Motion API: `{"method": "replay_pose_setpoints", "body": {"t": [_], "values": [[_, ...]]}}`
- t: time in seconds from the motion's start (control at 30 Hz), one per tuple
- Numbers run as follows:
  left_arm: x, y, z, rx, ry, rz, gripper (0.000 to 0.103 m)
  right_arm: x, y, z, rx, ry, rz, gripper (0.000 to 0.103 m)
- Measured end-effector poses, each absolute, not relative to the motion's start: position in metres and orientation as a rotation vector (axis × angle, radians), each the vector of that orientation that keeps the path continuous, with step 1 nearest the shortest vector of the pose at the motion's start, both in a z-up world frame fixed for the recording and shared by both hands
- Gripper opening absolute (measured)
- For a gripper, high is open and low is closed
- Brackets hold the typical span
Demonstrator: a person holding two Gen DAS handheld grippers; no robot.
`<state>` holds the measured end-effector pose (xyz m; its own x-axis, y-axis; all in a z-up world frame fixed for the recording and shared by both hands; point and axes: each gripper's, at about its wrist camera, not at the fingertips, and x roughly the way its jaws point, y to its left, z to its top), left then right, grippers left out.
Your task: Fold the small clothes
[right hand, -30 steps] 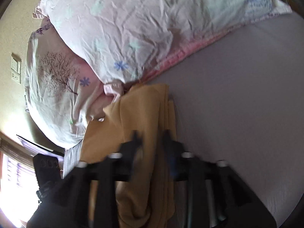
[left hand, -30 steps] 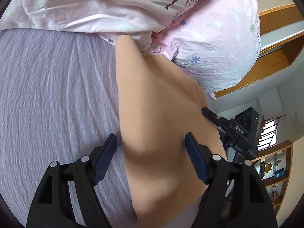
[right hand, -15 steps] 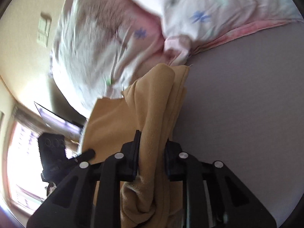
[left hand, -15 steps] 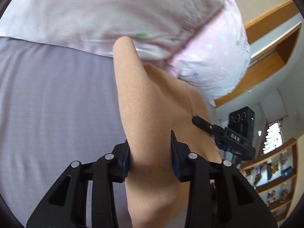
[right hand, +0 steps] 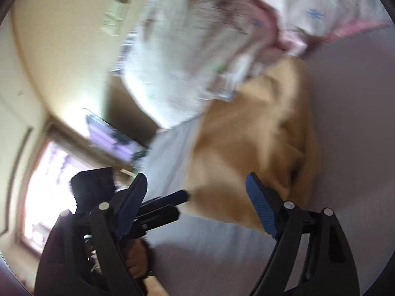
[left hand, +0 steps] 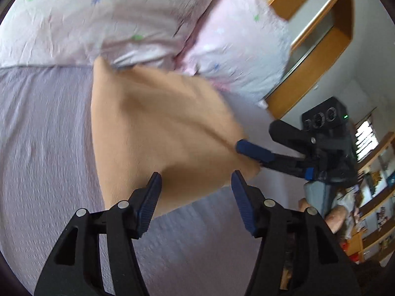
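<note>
A tan garment lies folded on the lilac bed sheet, its far end against the pillows. My left gripper is open and empty, just short of the garment's near edge. My right gripper is open and empty, with the garment ahead of it. In the left wrist view the right gripper shows at the garment's right corner. In the right wrist view the left gripper's fingers show at the lower left, by the garment's left edge. The right view is blurred.
Two pale floral pillows lie at the head of the bed, also seen in the right wrist view. A wooden wall frame and shelves stand past the bed's right side. A bright window is at left.
Both grippers were shut on the garment half a second ago. Both have opened, let it go and drawn back. The garment has dropped flat onto the sheet.
</note>
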<state>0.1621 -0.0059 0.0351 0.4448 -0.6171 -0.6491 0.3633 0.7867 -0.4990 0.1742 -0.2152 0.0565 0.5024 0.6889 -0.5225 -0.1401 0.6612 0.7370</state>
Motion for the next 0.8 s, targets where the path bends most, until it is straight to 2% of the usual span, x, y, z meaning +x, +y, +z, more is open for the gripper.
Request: {"method": "replay_pose_setpoints", "body": {"t": [0.07,0.1,0.13,0.17,0.23,0.27,0.3,0.47,0.6,0.8], "values": [[0.162,-0.006,0.025,-0.296,0.959,-0.602,0.059,0.170,-0.226,0.042,0.701,0.958,0.472,0.074],[0.158,-0.003,0.026,-0.302,0.948,-0.603,0.060,0.163,-0.230,0.039,0.715,0.960,0.459,0.074],[0.152,0.000,0.029,-0.304,0.938,-0.595,0.060,0.156,-0.233,0.041,0.709,0.943,0.457,0.075],[0.146,0.004,0.032,-0.302,0.928,-0.584,0.061,0.148,-0.234,0.047,0.682,0.917,0.451,0.083],[0.129,0.008,0.035,-0.281,0.893,-0.535,0.076,0.123,-0.231,0.060,0.575,0.853,0.393,0.097],[0.124,0.010,0.035,-0.260,0.879,-0.492,0.090,0.116,-0.228,0.064,0.518,0.826,0.357,0.101],[0.115,0.011,0.035,-0.222,0.862,-0.425,0.095,0.105,-0.221,0.068,0.440,0.803,0.301,0.101],[0.114,0.004,0.021,-0.082,0.883,-0.288,0.096,0.088,-0.198,0.050,0.178,0.856,0.136,0.101],[0.118,0.001,0.009,-0.010,0.918,-0.233,0.096,0.094,-0.180,0.025,0.107,0.938,0.129,0.101],[0.118,-0.001,0.004,0.061,0.952,-0.172,0.102,0.098,-0.156,0.015,-0.016,0.988,0.082,0.101]]}}
